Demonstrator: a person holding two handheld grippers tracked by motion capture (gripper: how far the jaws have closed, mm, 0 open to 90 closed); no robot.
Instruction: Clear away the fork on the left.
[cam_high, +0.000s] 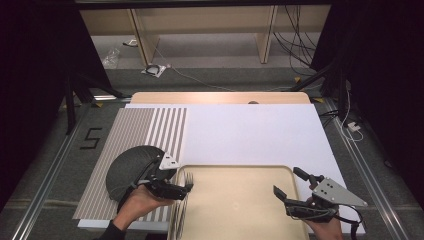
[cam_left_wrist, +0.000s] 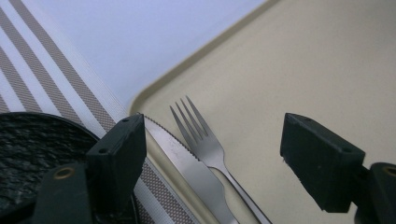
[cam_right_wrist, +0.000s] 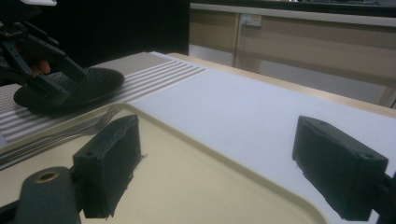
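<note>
A beige tray (cam_high: 235, 205) lies at the near middle of the table. A fork (cam_left_wrist: 201, 135) and a knife (cam_left_wrist: 187, 168) rest side by side along the tray's left edge. My left gripper (cam_left_wrist: 212, 126) hovers open just over them, one jaw on each side, touching neither; in the high view the left gripper (cam_high: 184, 188) sits at the tray's left rim. A dark round plate (cam_high: 127, 167) lies on the striped placemat (cam_high: 150, 125), partly under the left hand. My right gripper (cam_right_wrist: 215, 140) is open and empty above the tray's right side (cam_high: 285, 181).
A white sheet (cam_high: 250, 130) covers the table behind the tray, with a wooden edge (cam_high: 220, 97) at the far side. Metal rails run along both sides of the table. Cables and shelving stand on the floor beyond.
</note>
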